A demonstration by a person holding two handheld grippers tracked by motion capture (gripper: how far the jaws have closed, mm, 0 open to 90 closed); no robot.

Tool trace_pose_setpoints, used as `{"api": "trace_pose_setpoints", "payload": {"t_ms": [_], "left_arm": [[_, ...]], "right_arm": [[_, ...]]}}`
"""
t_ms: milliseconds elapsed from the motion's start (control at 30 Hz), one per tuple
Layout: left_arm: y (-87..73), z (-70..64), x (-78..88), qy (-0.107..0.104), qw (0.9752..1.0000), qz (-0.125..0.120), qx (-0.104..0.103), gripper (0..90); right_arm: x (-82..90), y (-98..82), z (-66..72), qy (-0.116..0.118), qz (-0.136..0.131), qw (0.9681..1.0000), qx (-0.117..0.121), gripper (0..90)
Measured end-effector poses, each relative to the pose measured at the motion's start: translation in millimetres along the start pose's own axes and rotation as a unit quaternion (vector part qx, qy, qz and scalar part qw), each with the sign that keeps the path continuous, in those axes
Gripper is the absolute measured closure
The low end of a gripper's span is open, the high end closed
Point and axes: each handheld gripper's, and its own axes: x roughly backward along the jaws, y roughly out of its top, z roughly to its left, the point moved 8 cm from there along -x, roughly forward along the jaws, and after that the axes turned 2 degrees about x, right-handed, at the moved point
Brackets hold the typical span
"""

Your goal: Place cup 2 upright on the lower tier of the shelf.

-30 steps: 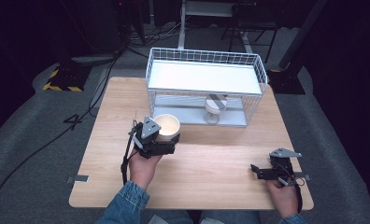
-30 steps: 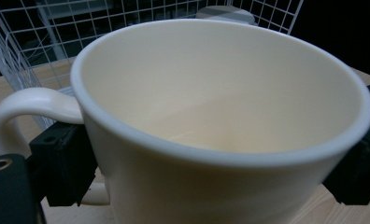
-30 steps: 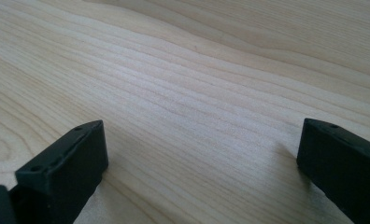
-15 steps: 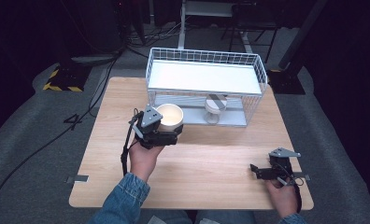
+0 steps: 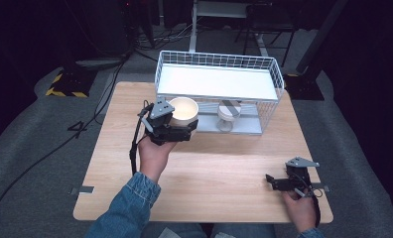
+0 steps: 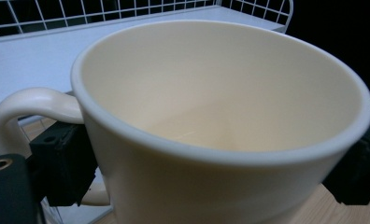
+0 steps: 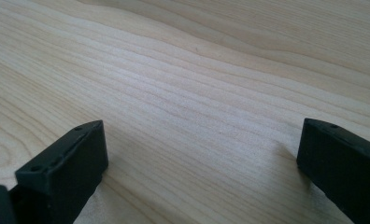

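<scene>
A cream mug (image 5: 183, 111) is held upright above the wooden table (image 5: 219, 168), close to the left front of a white wire rack (image 5: 219, 84). My left gripper (image 5: 177, 128) is shut on the mug. In the left gripper view the mug (image 6: 220, 121) is empty, its handle (image 6: 19, 116) points left, and the black jaws press on its two sides. My right gripper (image 5: 271, 181) rests low at the table's front right, open. The right gripper view has its jaws wide apart over bare wood (image 7: 197, 93), with nothing between them.
The wire rack has a white upper shelf (image 5: 217, 82) and a lower level where a small white cup-like object (image 5: 228, 113) stands. Cables lie on the grey floor (image 5: 45, 148) to the left. A person's forearm in a denim sleeve (image 5: 130, 208) comes in from the bottom.
My left gripper has carried the mug forward and a little right, toward the rack's left front. The right gripper has stayed in place.
</scene>
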Motion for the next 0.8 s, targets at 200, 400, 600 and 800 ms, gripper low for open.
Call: {"api": "trace_pose_setpoints", "payload": {"t_ms": [200,400,600,800], "left_arm": [[18.5,-1.0,-5.3,-0.005,0.9999,-0.004,-0.008,8.3],[36.3,-2.5,-14.2,-0.011,0.9998,-0.008,-0.013,8.3],[52.3,-2.9,-24.4,-0.019,0.9996,-0.011,-0.017,8.3],[66.5,0.2,-39.4,-0.020,0.9996,-0.013,-0.016,8.3]], "right_arm": [[0.0,0.0,0.0,0.000,0.000,1.0000,0.000,2.0],[0.0,0.0,0.0,0.000,0.000,1.0000,0.000,2.0],[0.0,-0.1,0.0,0.000,0.000,1.0000,0.000,2.0],[0.0,0.0,0.0,0.000,0.000,1.0000,0.000,2.0]]}}
